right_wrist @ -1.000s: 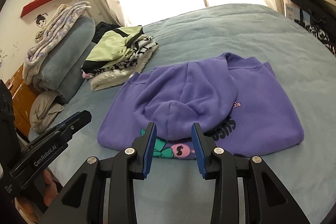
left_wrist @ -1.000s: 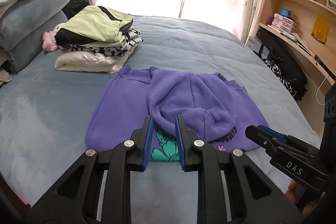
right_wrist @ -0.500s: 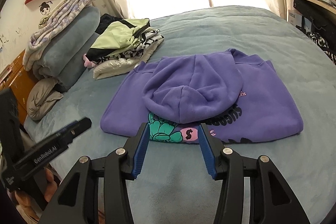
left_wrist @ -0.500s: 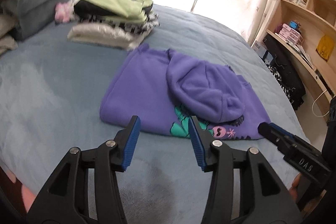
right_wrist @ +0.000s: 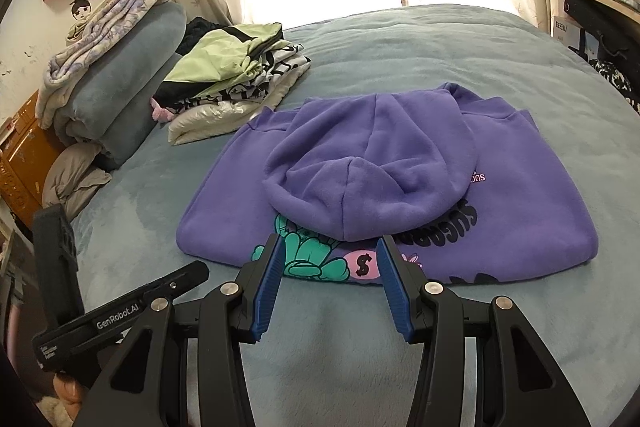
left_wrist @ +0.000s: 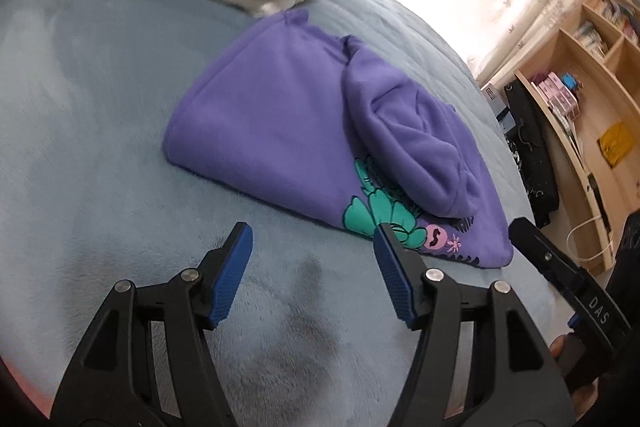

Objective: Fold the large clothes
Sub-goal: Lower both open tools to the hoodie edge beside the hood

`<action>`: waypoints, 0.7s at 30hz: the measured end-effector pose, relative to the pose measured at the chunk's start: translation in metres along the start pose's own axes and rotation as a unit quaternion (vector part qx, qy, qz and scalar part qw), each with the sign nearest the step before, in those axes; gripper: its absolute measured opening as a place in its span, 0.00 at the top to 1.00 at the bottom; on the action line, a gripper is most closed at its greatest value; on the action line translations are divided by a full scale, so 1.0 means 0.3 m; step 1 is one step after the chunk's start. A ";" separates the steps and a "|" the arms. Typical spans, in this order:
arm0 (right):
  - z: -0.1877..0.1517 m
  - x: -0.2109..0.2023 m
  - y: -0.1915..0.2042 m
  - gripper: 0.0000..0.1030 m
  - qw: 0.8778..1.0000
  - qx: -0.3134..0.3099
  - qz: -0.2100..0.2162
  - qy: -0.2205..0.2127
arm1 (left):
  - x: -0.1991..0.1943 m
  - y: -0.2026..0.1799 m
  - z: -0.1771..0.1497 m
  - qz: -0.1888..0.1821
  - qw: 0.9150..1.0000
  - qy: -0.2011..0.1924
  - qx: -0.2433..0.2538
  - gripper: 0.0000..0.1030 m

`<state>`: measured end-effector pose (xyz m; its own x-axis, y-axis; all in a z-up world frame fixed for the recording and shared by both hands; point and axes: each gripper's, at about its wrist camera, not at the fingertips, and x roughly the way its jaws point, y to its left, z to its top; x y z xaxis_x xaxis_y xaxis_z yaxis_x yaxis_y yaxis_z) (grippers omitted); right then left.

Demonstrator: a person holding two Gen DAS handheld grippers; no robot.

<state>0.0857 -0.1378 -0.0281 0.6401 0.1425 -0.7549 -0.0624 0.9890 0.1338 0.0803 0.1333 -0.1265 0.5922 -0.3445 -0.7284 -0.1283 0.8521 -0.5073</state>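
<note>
Both grippers have dropped toward the near hem of the purple hoodie (right_wrist: 400, 163) lying part-folded on the bed (right_wrist: 440, 59), the left gripper (left_wrist: 312, 247) with jaws just opened wide and empty, the right gripper (right_wrist: 328, 259) half open and empty, so next I'd expect each to pinch that hem for another fold.

I read "GenRobot.AI" on the left gripper (right_wrist: 120, 317) and "DAS" on the right gripper (left_wrist: 596, 305). On the purple hoodie (right_wrist: 520, 211), below its hood, I see a "$" sign.
</note>
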 end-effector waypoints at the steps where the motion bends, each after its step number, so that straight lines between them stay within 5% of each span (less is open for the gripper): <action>1: 0.002 0.011 -0.003 0.53 1.000 0.002 -0.001 0.001 | 0.017 0.014 0.003 -0.003 1.000 0.004 -0.010 0.42; 21: 0.088 0.247 -0.039 0.53 0.999 0.042 0.010 0.002 | 0.268 0.179 0.146 -0.039 0.992 -0.012 -0.123 0.41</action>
<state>0.1541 -0.1398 -0.0685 0.6367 0.1621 -0.7539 -0.0104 0.9794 0.2018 0.1559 0.1686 -0.1920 0.6262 -0.3942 -0.6727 -0.2692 0.7004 -0.6611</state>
